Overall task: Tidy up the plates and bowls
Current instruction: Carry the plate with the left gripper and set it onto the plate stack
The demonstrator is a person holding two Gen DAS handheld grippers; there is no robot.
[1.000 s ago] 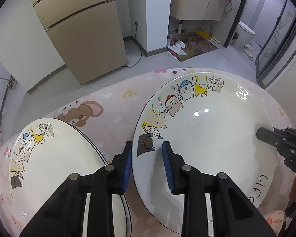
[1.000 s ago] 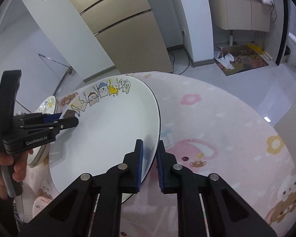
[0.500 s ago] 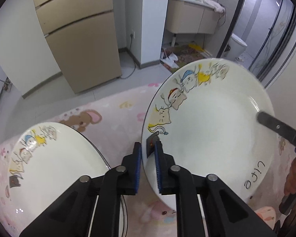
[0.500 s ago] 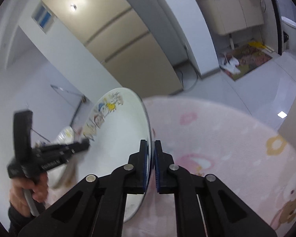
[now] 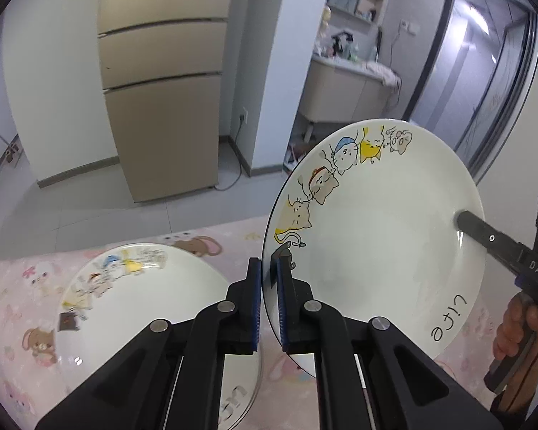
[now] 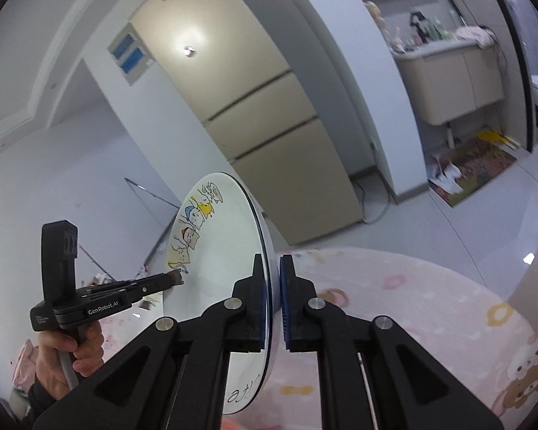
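Note:
A white plate with cartoon cats (image 5: 376, 243) hangs tilted above the table, held at opposite rims. My left gripper (image 5: 269, 272) is shut on its left rim near the cat drawings. My right gripper (image 6: 272, 268) is shut on the opposite rim, where the plate (image 6: 218, 258) appears nearly edge-on. In the left wrist view the right gripper (image 5: 464, 218) comes in from the right edge. The left gripper (image 6: 175, 279) and the hand (image 6: 68, 354) holding it show in the right wrist view. A second matching plate (image 5: 143, 304) lies flat on the table, lower left.
The round table (image 6: 412, 304) wears a pink cartoon-print cloth. Behind it stand a beige fridge (image 5: 161, 107), a white pillar and a bathroom vanity (image 5: 344, 89). Grey tiled floor lies beyond the table's far edge.
The left jaws, open around the plate's rim a second ago, have shut on it. Both grippers have risen with the plate, which has left the table and tipped more upright.

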